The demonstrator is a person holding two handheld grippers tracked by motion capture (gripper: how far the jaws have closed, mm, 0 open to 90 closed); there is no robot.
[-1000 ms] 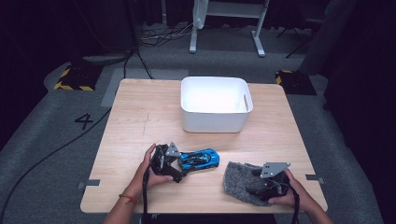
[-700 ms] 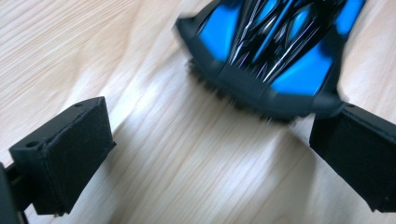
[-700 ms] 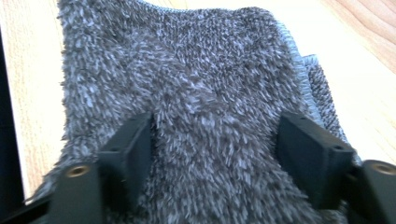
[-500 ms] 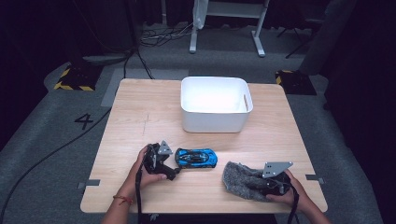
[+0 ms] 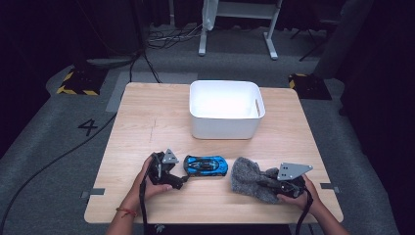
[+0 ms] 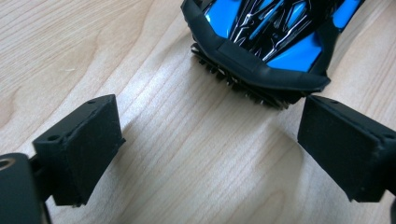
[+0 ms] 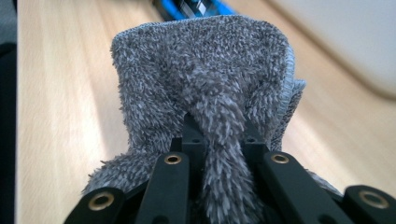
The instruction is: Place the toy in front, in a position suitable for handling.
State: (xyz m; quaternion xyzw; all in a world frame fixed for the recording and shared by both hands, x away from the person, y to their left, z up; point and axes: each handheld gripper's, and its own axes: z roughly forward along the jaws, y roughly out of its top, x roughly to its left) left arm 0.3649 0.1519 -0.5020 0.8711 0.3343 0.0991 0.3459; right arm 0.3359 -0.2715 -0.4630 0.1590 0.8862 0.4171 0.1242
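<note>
Right gripper view looks down the right gripper [image 7: 219, 135], whose jaws have just been closing and are now pinched together on a fold of the grey fuzzy cloth [image 7: 205, 79]. Only a narrow ridge of pile sits between the pads, so I judge a quick lift could let the cloth slide out or trail across the table [image 5: 147, 122].

In the left gripper view the left gripper [image 6: 210, 140] stands with its jaws apart, though they have just been narrowing; the blue toy car [image 6: 266, 37] lies just beyond the pads, with nothing between them. If they close from here they may catch only the car's tail or nudge it, and it could roll away.

In the high view the white bin [image 5: 226, 128] sits further back, apart from both items; a dragged cloth could knock the car.
</note>
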